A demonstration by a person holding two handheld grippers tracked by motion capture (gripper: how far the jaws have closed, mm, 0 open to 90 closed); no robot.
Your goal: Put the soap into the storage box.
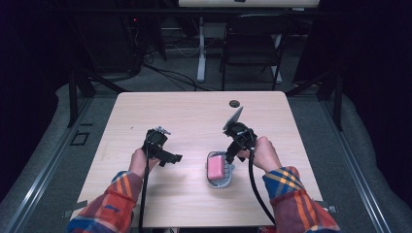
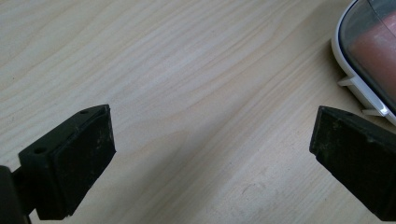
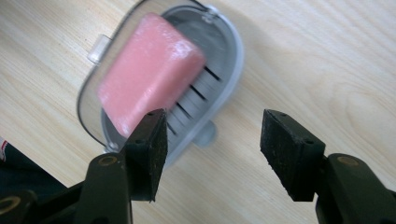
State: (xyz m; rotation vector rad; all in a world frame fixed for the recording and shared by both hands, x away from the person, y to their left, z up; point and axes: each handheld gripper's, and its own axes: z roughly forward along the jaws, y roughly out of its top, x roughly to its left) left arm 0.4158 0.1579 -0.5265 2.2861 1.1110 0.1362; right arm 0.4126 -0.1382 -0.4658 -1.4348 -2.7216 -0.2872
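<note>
My right claw [image 3: 212,154] hung just above the near end of the oval grey plastic soap dish [image 3: 233,60]. Its pads stood a modest gap apart and held nothing, with bare wood showing between them. My left claw [image 2: 210,154] was spread wide and empty over the pale wooden table [image 1: 194,116], and the dish's white rim [image 2: 355,84] sat just off to one side of it.

The dish stood on the table in front of my right hand [image 1: 265,155]. It held one thing, a pink rectangular bar of soap [image 3: 149,79], which lay tilted across the slotted grey floor, one end riding up toward the clear edge piece with the small tab. I couldn't tell whether that clear piece was a lid or part of the rim.

I judged the step in hand to be a grip on the bar. To do it well I'd have opened wider and squared the pads to the bar's long sides. Then I'd have come down clear of the rim and squeezed gently, since soap slips. My left claw could have steadied the dish if it slid.
</note>
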